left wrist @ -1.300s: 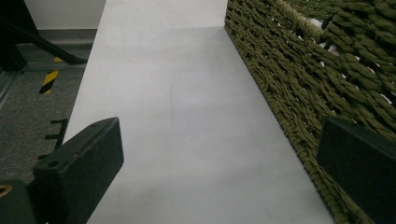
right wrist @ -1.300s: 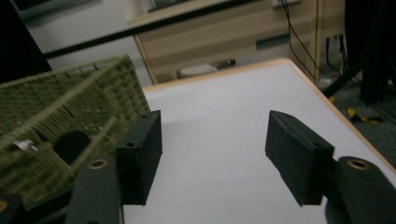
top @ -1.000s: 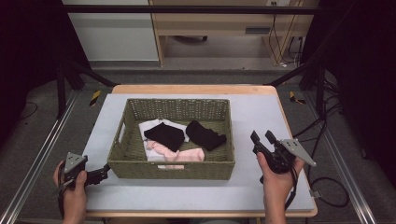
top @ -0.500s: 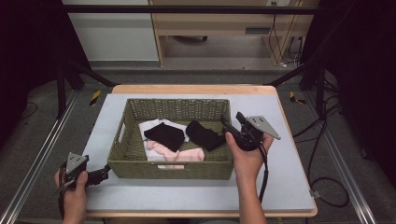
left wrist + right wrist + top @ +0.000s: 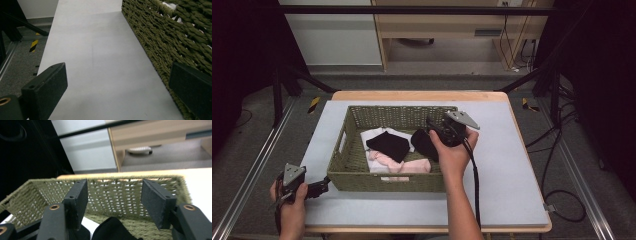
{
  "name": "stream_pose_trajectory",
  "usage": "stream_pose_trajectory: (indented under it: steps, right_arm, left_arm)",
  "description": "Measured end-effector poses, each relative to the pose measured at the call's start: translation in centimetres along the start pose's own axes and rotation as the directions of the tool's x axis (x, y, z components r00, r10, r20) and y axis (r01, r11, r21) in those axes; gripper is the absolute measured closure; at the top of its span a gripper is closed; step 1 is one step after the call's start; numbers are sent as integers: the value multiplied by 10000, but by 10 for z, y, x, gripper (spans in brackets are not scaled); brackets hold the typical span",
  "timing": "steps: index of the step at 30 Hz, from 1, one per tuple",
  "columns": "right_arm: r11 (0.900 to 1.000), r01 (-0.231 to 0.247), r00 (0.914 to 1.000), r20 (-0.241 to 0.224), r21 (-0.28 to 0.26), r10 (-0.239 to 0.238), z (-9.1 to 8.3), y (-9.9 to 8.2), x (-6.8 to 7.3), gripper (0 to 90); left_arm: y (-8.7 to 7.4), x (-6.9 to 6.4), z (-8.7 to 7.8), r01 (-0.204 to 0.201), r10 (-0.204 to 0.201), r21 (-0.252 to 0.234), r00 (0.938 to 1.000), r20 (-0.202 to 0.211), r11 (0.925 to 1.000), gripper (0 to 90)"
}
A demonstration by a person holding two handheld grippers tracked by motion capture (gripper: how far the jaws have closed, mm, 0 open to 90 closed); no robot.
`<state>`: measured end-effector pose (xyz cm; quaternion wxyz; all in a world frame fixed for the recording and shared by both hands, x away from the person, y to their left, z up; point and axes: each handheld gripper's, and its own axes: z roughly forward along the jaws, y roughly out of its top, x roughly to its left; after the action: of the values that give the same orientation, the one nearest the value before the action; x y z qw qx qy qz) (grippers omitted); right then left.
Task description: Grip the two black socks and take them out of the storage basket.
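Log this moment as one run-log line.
right gripper: open, above basket, over black cloth | left gripper: open, nothing between jaws, beside basket | pink cloth: in basket

Each hand-held gripper was black: the left hand-held gripper (image 5: pixel 318 189) and the right hand-held gripper (image 5: pixel 432 127) both carried a grey three-cornered plate, flat rectangular padded jaws and brass-coloured pivot screws. A black cable trailed from the right one. Both forearms were unsleeved.
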<state>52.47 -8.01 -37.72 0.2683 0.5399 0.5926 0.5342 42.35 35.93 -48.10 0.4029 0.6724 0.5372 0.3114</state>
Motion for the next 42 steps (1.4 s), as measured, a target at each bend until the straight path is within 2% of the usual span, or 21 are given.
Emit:
stream_pose_trajectory:
  steps: [2,4,7,10,12,14,17,20,21,22,23,24,26,30,31,32,35,36,40,41,42]
  right_arm:
    - [9998,-20,10000,-13,196,20,7,-2,1,412]
    - [9981,172,9993,324,585,-191,16,-6,2,448]
    - [9961,95,9982,576,875,-146,22,-9,1,487]
    - [9868,-117,9984,557,1614,28,36,-17,-1,530]
    - [9804,124,9980,581,1969,-243,41,-21,-2,554]
    - [9706,7,9976,676,2407,-175,47,-25,-6,572]
    - [9673,-79,9968,784,2533,-124,49,-27,-8,591]
    - [9479,313,9936,934,3170,-641,54,-31,-8,619]
    - [9479,313,9936,934,3170,-641,54,-31,-8,619]
    - [9320,127,9952,859,3622,-470,58,-33,-6,597]
    - [9320,127,9952,859,3622,-470,58,-33,-6,597]
    - [9180,-96,9955,900,3965,-285,60,-35,-6,578]
    - [9093,-205,9945,1020,4157,-242,62,-36,-4,552]
    - [8844,356,9904,1019,4654,-935,66,-40,-1,511]
    - [8844,356,9904,1019,4654,-935,66,-40,-1,511]
    - [8719,511,9877,1047,4870,-1164,68,-42,-2,512]
    - [8597,667,9834,1125,5065,-1426,69,-43,-1,509]
    - [8523,699,9819,1152,5183,-1506,70,-44,-1,504]
    - [8111,1008,9766,982,5762,-1911,74,-49,0,509]
    - [8111,1008,9766,982,5762,-1911,74,-49,0,509]
    - [7893,986,9802,776,6061,-1821,76,-53,-3,507]
  left_arm:
    - [0,0,0,-49,49,37,10000,-3,10000,22]
    - [0,0,0,-91,91,35,10000,-15,10000,22]
    - [0,-1,0,-107,107,26,9999,-12,9999,22]
    - [0,0,0,-89,89,36,10000,-6,10000,21]
    - [0,-1,0,-119,119,48,9999,-14,9999,21]
    - [0,-1,0,-135,136,49,9999,-19,9999,21]
    - [0,-1,0,-135,135,44,9999,-15,9999,21]
    - [0,-1,0,-159,159,30,9999,10,9999,21]
    - [0,-1,0,-159,159,30,9999,10,9999,21]
    - [0,-1,0,-179,179,30,9998,-14,9998,21]
    - [0,-1,0,-179,179,30,9998,-14,9998,21]
    - [0,-1,0,-186,186,52,9998,-16,9998,21]
    - [0,-1,0,-188,188,55,9998,-6,9998,21]
    - [0,-1,-1,-195,195,21,9998,24,9998,21]
    - [0,-1,-1,-195,195,21,9998,24,9998,21]
    - [0,-1,-1,-187,187,20,9998,40,9998,21]
    - [0,-1,0,-188,188,23,9998,56,9998,21]
    - [0,-1,0,-197,197,22,9998,54,9998,21]
    - [0,-1,-1,-213,213,12,9997,79,9998,21]
    - [0,-1,-1,-213,213,12,9997,79,9998,21]
    - [0,-1,-1,-211,211,6,9998,74,9998,21]
